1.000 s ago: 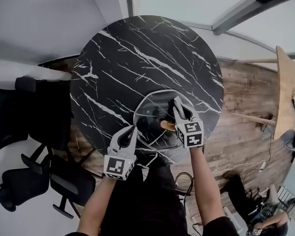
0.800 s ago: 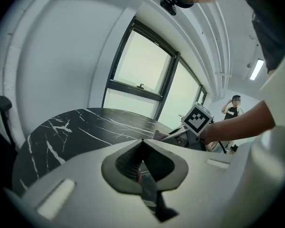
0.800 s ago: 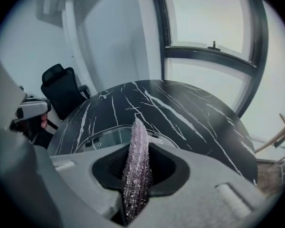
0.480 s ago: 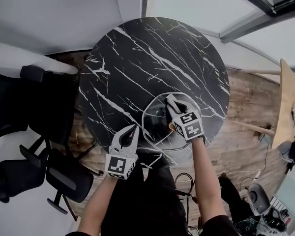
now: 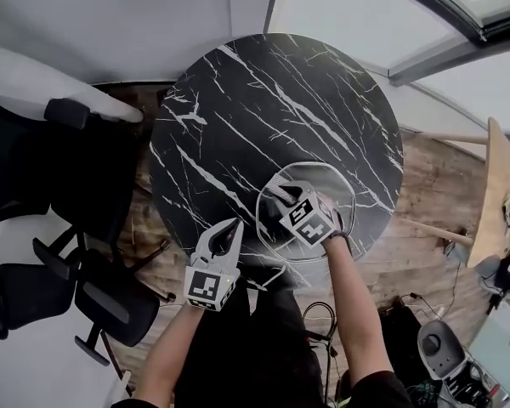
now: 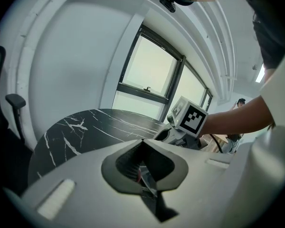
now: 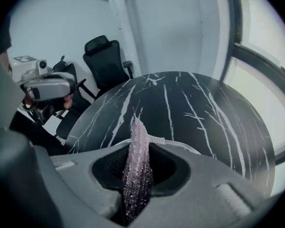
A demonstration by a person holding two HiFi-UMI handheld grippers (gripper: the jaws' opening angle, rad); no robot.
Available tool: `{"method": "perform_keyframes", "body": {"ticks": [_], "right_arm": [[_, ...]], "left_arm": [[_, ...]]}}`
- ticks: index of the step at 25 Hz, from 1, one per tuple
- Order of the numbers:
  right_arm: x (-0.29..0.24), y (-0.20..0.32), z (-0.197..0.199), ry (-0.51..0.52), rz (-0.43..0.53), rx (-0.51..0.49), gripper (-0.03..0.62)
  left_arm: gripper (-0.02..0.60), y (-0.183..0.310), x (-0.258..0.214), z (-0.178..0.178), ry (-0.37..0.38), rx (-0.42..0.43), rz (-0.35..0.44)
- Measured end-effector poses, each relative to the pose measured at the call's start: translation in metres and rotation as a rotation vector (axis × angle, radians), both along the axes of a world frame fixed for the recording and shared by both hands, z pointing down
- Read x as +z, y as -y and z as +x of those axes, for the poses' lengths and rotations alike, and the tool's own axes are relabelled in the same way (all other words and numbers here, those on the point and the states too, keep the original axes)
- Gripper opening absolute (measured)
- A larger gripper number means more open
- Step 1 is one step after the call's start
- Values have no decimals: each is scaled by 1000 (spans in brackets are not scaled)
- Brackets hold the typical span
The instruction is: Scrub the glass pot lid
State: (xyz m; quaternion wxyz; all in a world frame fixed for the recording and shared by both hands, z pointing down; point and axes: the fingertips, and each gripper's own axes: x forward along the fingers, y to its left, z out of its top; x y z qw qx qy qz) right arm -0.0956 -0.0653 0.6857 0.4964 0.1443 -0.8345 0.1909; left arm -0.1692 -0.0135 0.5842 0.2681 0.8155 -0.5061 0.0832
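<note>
The glass pot lid (image 5: pixel 330 187) lies on the round black marble table (image 5: pixel 263 100), near its front edge. My right gripper (image 5: pixel 280 195) is over the lid's left part, shut on a purple glittery scrubber (image 7: pixel 136 165) that stands up between its jaws. Just beyond those jaws the lid's rim (image 7: pixel 180 147) shows. My left gripper (image 5: pixel 232 230) hovers at the table's near edge, a little left of the lid, jaws together. A thin shiny sliver (image 6: pixel 145 173) sits between them; I cannot tell what it is. From there the right gripper's marker cube (image 6: pixel 193 118) is visible.
Black office chairs (image 5: pixel 34 287) stand on the floor left of the table. A pale wooden table (image 5: pixel 495 185) is at the right, with cables on the wooden floor (image 5: pixel 425 228). Windows run behind the marble table (image 6: pixel 147 75).
My right gripper has swept leftward and nearer across the lid and turned, with the scrubber still in it. The left gripper has barely moved at the table's edge.
</note>
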Motion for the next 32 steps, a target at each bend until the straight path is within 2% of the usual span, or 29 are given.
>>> {"method": "perform_keyframes", "body": {"ticks": [7, 12, 17, 20, 24, 28, 32], "right_arm": [[7, -53, -28, -15, 34, -270, 80], [7, -91, -25, -33, 73, -448, 80], [9, -135, -22, -21, 68, -568, 80], [9, -162, -12, -6, 66, -602, 80], [7, -187, 4, 14, 53, -612, 80], [6, -210, 28, 41, 15, -619, 80], [-2, -227, 69, 61, -132, -599, 80]], "left_arm": [[3, -14, 4, -12, 22, -13, -10], [3, -18, 3, -5, 11, 4, -8], [3, -21, 9, 0, 18, 16, -19], [3, -22, 8, 7, 27, 30, -18], [3, -22, 4, 19, 82, 65, 20], [3, -22, 1, 36, 81, 87, 21], [3, -22, -5, 54, 71, 98, 22]]}}
